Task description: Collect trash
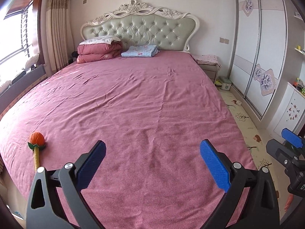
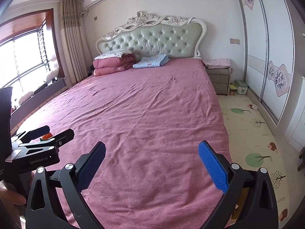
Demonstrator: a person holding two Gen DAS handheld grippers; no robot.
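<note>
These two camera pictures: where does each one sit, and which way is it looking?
Left wrist: rides the left gripper, looking along its open fingers up the pink bed to the headboard; the right gripper shows at right.
Right wrist: rides the right gripper, facing the same way; the left gripper and a hand show at left.
Shared: bed, headboard, folded quilts, wardrobe.

Daylight pours in from the blown-out barred window (image 2: 28, 61) on the left, leaving the wrinkled pink bedsheet (image 1: 143, 105) evenly bright. Both views are sharp, with heavy fisheye bending and dark vignetted corners.
</note>
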